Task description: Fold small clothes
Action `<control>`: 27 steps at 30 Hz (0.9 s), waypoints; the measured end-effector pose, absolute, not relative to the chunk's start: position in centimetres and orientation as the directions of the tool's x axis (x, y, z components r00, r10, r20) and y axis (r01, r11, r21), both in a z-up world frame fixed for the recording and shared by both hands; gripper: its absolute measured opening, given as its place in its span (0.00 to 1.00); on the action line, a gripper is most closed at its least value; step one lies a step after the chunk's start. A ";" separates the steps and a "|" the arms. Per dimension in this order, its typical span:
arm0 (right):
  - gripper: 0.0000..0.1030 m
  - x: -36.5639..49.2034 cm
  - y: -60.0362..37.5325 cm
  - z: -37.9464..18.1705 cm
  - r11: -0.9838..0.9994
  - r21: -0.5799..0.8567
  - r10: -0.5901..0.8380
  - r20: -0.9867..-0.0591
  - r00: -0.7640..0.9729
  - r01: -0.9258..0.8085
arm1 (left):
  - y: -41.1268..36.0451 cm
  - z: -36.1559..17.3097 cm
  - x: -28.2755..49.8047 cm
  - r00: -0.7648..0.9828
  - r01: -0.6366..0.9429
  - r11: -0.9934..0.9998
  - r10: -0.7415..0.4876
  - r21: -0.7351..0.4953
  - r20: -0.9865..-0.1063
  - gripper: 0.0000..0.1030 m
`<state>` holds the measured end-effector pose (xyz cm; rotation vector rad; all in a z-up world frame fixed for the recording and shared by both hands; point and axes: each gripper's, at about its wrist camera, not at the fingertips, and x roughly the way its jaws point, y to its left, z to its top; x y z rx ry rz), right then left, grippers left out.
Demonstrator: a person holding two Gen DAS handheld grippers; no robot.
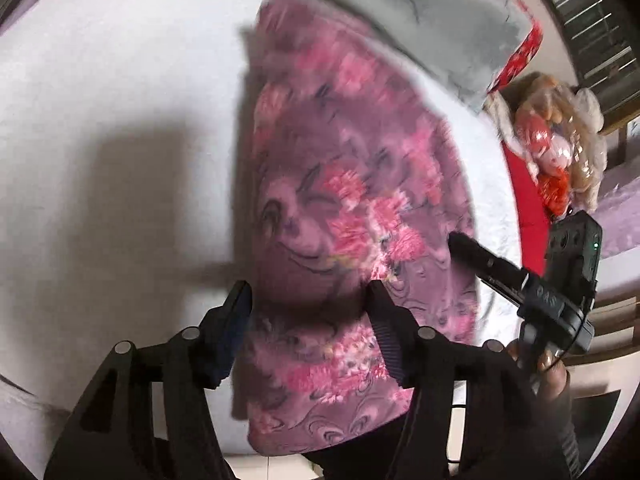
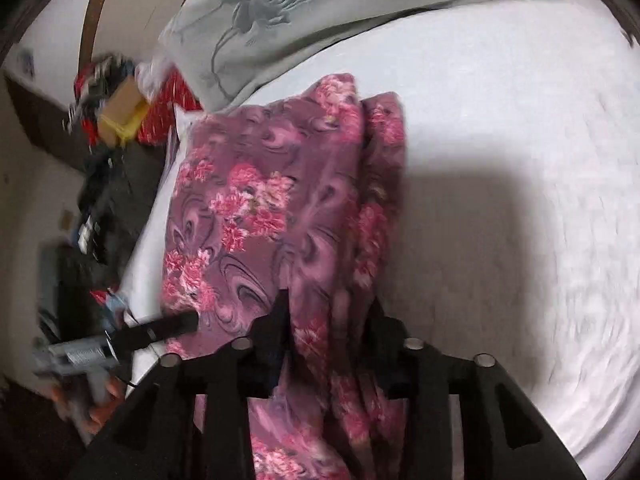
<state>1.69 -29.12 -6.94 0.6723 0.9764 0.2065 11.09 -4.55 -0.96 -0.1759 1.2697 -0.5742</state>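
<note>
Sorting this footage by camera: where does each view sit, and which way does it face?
Left wrist: on the left gripper, facing along its fingers over the floral garment on the white bed; right gripper at right.
Right wrist: on the right gripper, facing the same garment; left gripper at left.
Shared: garment, bed, grey pillow.

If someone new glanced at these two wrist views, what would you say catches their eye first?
The pink-and-purple floral garment dominates, lying lengthwise across the white bedsheet, its near end running between the fingers of both the left gripper and the right gripper. Behind it, a grey pillow embossed with a flower lies at the far end of the bed.
</note>
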 end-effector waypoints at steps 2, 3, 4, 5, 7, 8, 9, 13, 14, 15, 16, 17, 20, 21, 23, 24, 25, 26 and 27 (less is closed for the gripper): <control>0.39 1.6 -30.1 -4.6 0.799 0.585 0.381 -0.672 0.635 0.141 | -4.8 1.7 11.7 0.260 0.348 0.843 -0.508 -0.411 -0.821 0.55; 0.39 1.8 -30.4 -3.5 0.805 0.580 0.364 -0.653 0.665 0.129 | -5.5 3.0 12.4 0.297 0.363 0.844 -0.506 -0.394 -0.810 0.56; 0.39 2.6 -30.4 -2.3 0.806 0.583 0.360 -0.620 0.697 0.102 | -6.4 4.1 13.2 0.323 0.378 0.845 -0.504 -0.379 -0.801 0.56; 0.39 3.2 -30.3 -1.7 0.807 0.583 0.360 -0.605 0.710 0.088 | -7.2 4.5 14.0 0.332 0.389 0.844 -0.502 -0.369 -0.798 0.58; 0.39 5.2 -29.3 -0.7 0.828 0.560 0.358 -0.588 0.725 0.045 | -9.2 4.8 16.2 0.364 0.395 0.863 -0.461 -0.314 -0.810 0.59; 0.39 6.0 -28.8 -0.5 0.843 0.538 0.354 -0.591 0.725 0.027 | -10.5 4.5 17.4 0.384 0.393 0.880 -0.420 -0.266 -0.823 0.59; 0.35 6.9 -28.1 -0.7 0.859 0.511 0.347 -0.601 0.720 0.013 | -11.5 3.7 18.6 0.400 0.390 0.897 -0.370 -0.210 -0.839 0.59; 0.31 10.8 -27.0 -5.0 0.927 0.365 0.228 -0.724 0.651 0.082 | -13.5 -2.9 22.1 0.359 0.345 0.939 -0.131 0.001 -0.924 0.79; 0.31 11.4 -27.4 -6.3 0.929 0.354 0.212 -0.752 0.624 0.111 | -12.9 -3.6 22.6 0.350 0.316 0.947 -0.166 -0.051 -0.922 0.83; 0.30 11.3 -28.0 -6.8 0.918 0.381 0.226 -0.734 0.641 0.113 | -11.9 -3.3 23.0 0.338 0.290 0.951 -0.204 -0.104 -0.919 0.82; 0.29 11.1 -28.6 -6.5 0.906 0.407 0.243 -0.718 0.652 0.111 | -11.3 -3.0 23.1 0.319 0.285 0.949 -0.227 -0.136 -0.920 0.80; 0.28 11.0 -29.0 -6.1 0.902 0.417 0.253 -0.722 0.643 0.113 | -10.5 -2.4 23.1 0.302 0.287 0.943 -0.255 -0.168 -0.919 0.73; 0.32 8.9 -29.5 -3.7 0.912 0.409 0.294 -0.708 0.642 0.033 | -7.5 0.5 20.7 0.332 0.326 0.921 -0.321 -0.212 -0.887 0.71; 0.32 7.6 -29.4 -2.8 0.887 0.458 0.391 -0.669 0.633 -0.064 | -6.4 1.4 19.3 0.366 0.347 0.914 -0.340 -0.212 -0.866 0.71; 0.31 5.7 -29.0 -2.4 0.861 0.486 0.470 -0.640 0.608 -0.154 | -5.0 1.3 16.6 0.408 0.361 0.911 -0.345 -0.198 -0.845 0.72; 0.36 4.8 -28.7 -2.7 0.864 0.474 0.472 -0.644 0.603 -0.170 | -5.0 0.5 15.9 0.403 0.365 0.913 -0.331 -0.182 -0.853 0.72; 0.39 4.3 -28.1 -4.0 0.887 0.434 0.440 -0.689 0.576 -0.158 | -5.5 -0.7 15.4 0.381 0.378 0.913 -0.304 -0.153 -0.873 0.73; 0.40 4.4 -27.7 -5.5 0.912 0.389 0.393 -0.746 0.538 -0.127 | -6.1 -2.4 15.0 0.361 0.395 0.912 -0.269 -0.115 -0.893 0.75; 0.48 4.6 -27.3 -7.6 0.936 0.343 0.338 -0.808 0.483 -0.081 | -6.3 -2.5 15.0 0.370 0.390 0.916 -0.254 -0.099 -0.893 0.75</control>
